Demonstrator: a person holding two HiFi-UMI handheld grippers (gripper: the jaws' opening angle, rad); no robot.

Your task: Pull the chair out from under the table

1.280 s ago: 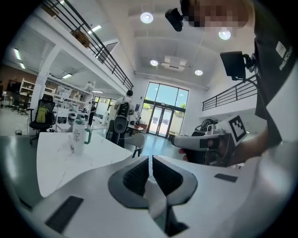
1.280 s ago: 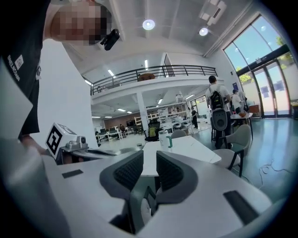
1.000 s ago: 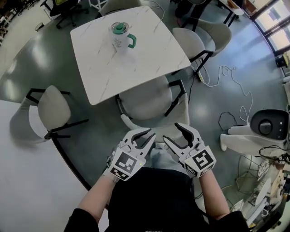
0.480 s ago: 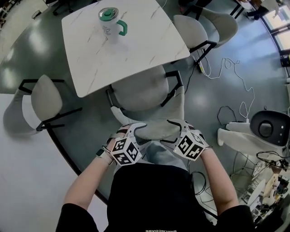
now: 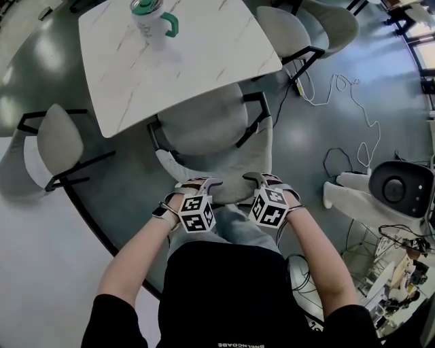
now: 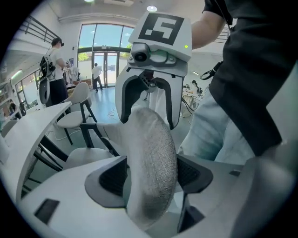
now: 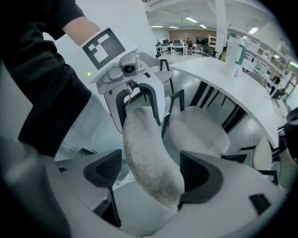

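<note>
A grey upholstered chair stands tucked under the white marble table [image 5: 204,47], its seat [image 5: 200,126] partly under the tabletop and its backrest [image 5: 224,170] towards me. My left gripper [image 5: 197,185] and right gripper [image 5: 262,180] both point down astride the backrest's top edge, left and right of its middle. In the left gripper view the backrest [image 6: 149,158] fills the gap of the left gripper [image 6: 151,174], whose jaws are opening. In the right gripper view the backrest [image 7: 151,162] lies between the opening jaws of the right gripper [image 7: 149,172], with a gap at one pad.
A mug with a green lid and handle [image 5: 146,17] stands on the table. Other grey chairs stand at the left [image 5: 58,139] and upper right [image 5: 285,30]. A white machine [image 5: 391,190] and a loose cable [image 5: 340,88] lie on the floor at the right.
Both grippers dropped from in front of my body onto the backrest's top edge and tipped downward. Their jaws widened around it. The head view shifted closer to the chair.
</note>
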